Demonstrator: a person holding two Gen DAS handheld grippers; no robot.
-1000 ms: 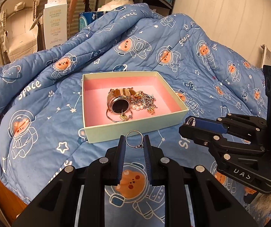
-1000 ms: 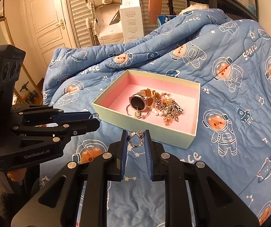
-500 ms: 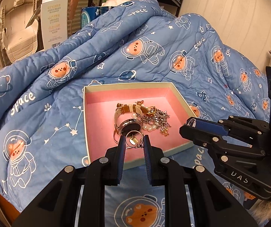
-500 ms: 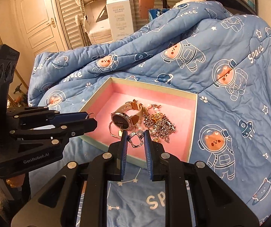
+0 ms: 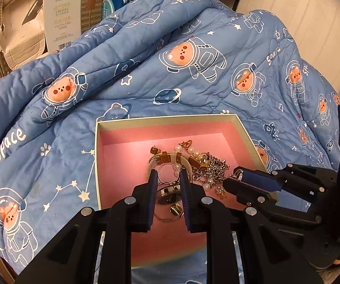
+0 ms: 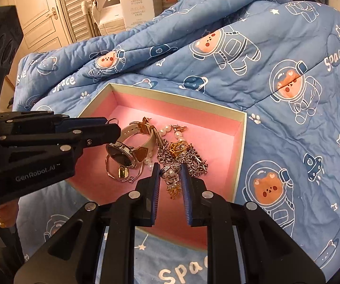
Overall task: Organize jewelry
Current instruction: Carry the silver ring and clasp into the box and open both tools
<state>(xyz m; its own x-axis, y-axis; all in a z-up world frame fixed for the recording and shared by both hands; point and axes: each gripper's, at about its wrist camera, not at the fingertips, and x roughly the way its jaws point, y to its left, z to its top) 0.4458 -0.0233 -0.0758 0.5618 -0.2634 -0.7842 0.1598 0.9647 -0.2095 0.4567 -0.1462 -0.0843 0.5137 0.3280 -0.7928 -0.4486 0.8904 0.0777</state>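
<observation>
1. Right now your left gripper (image 5: 168,177) has its jaws clamped on a thin silver ring (image 5: 167,170), which stands upright between the blue pads.
2. Your right gripper (image 6: 170,175) is likewise closed, its jaws pinching a small silver ring with a clear stone (image 6: 170,173).
3. Both rings hang over the inside of the open box (image 6: 239,146), pale green outside and pink within; neither ring lies on its floor.
4. Under your left jaws sits a watch (image 6: 122,155) with a dark round face and a cream strap, with a thin bangle (image 6: 113,174) partly beneath it carrying a small gold charm.
5. Beside the watch, toward your right gripper, you have a tangle of silver chains (image 6: 193,161), a pearl strand (image 6: 167,130) and gold pieces.
6. Your two grippers are close together, side by side above the box.
7. Around the box spreads a blue quilt (image 5: 193,82) printed with astronaut bears; a tall white carton (image 5: 62,11) stands behind it.
</observation>
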